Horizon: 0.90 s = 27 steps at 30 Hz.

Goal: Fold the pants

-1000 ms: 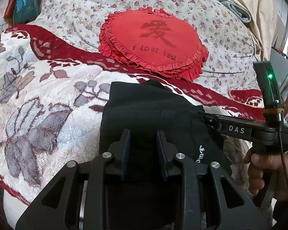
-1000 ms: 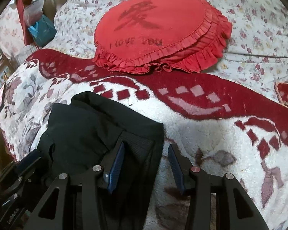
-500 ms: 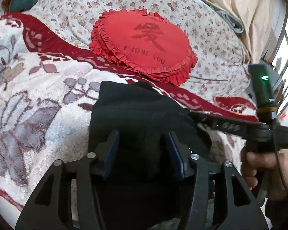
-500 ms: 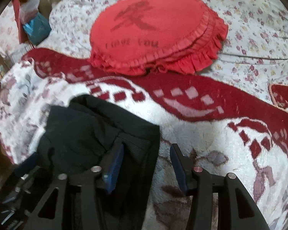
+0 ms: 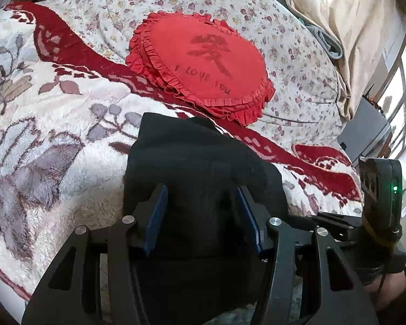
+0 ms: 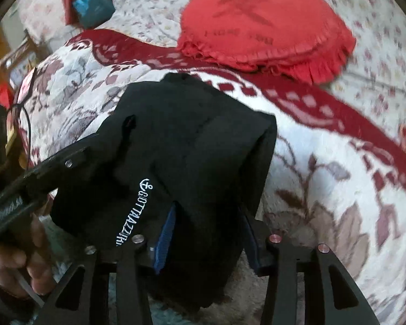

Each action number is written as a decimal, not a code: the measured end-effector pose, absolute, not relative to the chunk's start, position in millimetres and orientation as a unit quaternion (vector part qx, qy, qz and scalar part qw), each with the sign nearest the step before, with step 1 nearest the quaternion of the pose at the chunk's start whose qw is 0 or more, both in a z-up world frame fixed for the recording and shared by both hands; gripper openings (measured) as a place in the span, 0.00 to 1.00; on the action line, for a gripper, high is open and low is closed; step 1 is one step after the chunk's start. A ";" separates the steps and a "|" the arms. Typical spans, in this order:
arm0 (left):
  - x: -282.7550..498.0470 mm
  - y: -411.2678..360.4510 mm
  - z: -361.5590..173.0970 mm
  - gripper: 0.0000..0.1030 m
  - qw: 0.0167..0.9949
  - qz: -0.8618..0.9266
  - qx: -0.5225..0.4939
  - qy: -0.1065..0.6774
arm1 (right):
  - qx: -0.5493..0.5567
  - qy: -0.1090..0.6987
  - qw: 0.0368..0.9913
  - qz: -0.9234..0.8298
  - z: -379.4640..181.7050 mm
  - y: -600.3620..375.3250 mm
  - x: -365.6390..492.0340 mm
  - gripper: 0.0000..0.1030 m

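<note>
Both jaws wide around black pants; white lettering only in right view.

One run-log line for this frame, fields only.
pants: folded black bundle on blanket | left gripper: open over it | right gripper: open, straddling its edge | red cushion: beyond, apart

Black, red and cream on the bed

We see black pants with white lettering, a red frilled cushion printed in darker red, a cream blanket with grey-mauve leaves and crimson border, a floral-sprigged sheet, and blue-padded black tongs.
</note>
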<state>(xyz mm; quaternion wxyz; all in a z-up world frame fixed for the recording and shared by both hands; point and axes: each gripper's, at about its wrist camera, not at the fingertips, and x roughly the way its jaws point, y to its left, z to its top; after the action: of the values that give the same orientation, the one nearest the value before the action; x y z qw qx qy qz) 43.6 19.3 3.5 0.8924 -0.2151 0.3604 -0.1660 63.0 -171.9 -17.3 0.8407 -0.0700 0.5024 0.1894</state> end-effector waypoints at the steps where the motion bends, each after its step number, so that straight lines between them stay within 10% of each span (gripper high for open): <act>1: 43.8 19.5 3.3 0.50 0.892 -0.166 -0.215 0.360 | -0.069 0.502 0.841 0.192 -17.9 -172.6 63.3 0.44; 14: 45.9 92.2 8.7 0.72 0.834 -0.146 -0.384 0.368 | 0.320 0.432 0.821 0.191 -22.4 -284.4 73.9 0.46; 27: 75.0 81.8 -31.1 0.82 0.743 -0.218 -0.464 0.431 | 0.371 0.491 0.736 0.283 -57.4 -279.1 106.1 0.47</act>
<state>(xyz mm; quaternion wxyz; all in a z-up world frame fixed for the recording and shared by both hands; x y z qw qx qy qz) 75.0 81.8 -31.1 0.7430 -0.4637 0.4309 -0.2176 106.1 -279.1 -57.4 0.7356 0.3714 0.4906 0.2833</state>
